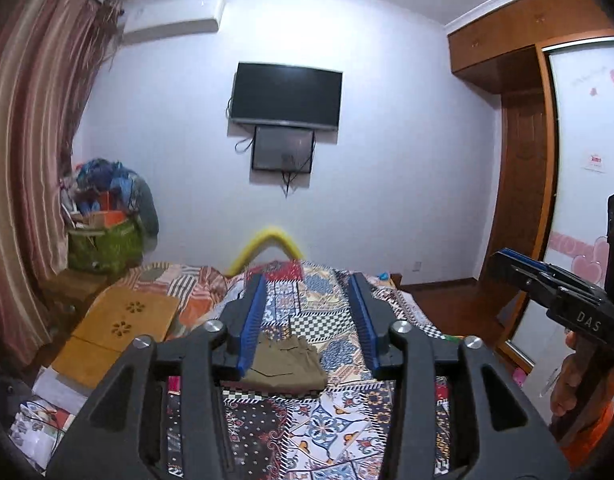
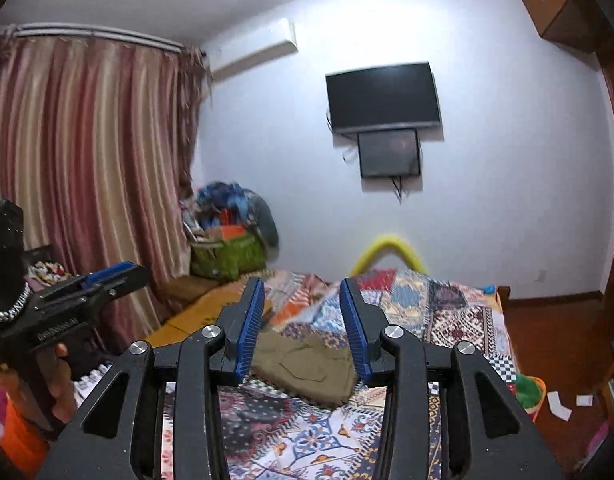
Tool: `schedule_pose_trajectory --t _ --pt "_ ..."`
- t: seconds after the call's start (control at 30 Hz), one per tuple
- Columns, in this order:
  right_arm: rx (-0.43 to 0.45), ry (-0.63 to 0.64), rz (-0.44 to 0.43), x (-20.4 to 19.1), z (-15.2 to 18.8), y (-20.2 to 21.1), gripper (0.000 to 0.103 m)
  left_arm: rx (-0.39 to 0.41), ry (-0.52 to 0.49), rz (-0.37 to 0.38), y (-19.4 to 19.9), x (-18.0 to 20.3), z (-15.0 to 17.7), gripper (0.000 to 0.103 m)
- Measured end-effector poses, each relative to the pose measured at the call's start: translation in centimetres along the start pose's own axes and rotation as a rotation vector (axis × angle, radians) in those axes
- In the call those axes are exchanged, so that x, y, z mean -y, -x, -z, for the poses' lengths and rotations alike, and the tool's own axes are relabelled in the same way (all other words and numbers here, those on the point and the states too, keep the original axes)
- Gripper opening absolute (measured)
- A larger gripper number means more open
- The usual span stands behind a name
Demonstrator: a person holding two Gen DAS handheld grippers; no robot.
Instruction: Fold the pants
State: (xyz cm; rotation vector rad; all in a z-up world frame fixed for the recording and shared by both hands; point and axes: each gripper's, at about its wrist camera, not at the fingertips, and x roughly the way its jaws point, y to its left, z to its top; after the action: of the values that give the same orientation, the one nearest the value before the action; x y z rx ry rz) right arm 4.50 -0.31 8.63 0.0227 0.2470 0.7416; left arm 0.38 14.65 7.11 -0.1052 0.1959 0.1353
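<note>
Where the patchwork bedspread (image 1: 339,408) covers the bed, the olive pants (image 2: 307,366) lie folded into a compact bundle, long axis running across the bed, left to right; the left hand-held gripper (image 1: 309,280) hovers above them, level, jaws spread wide and empty; the right hand-held gripper (image 2: 302,284) hangs alongside, likewise parted, gripping nothing, both aimed at the wall-mounted television (image 1: 286,96).

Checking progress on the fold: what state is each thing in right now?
Pants: folded into a compact bundle, lying on the bed, untouched.
Left gripper: open, empty, above the bed.
Right gripper: open, empty, above the bed.
TV: screen dark.
Curtain: drawn closed.
</note>
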Motion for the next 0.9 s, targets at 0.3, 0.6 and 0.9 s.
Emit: schedule_pose_trajectory --t 0.3,0.6,0.9 --pt "0.045 0.008 0.019 -1.1 0.9 2.1 0.073 0.063 -0.007 -0.021 4.4 2.2 1.1 0.077" --pt "0.061 0.004 0.052 -1.6 0.8 3.8 0.096 0.085 -0.016 -0.056 6.2 2.9 2.1 0.101" --pt "0.063 0.020 0.074 -2.2 1.7 4.0 0.103 0.078 -0.007 -0.075 6.5 3.1 2.9 0.103"
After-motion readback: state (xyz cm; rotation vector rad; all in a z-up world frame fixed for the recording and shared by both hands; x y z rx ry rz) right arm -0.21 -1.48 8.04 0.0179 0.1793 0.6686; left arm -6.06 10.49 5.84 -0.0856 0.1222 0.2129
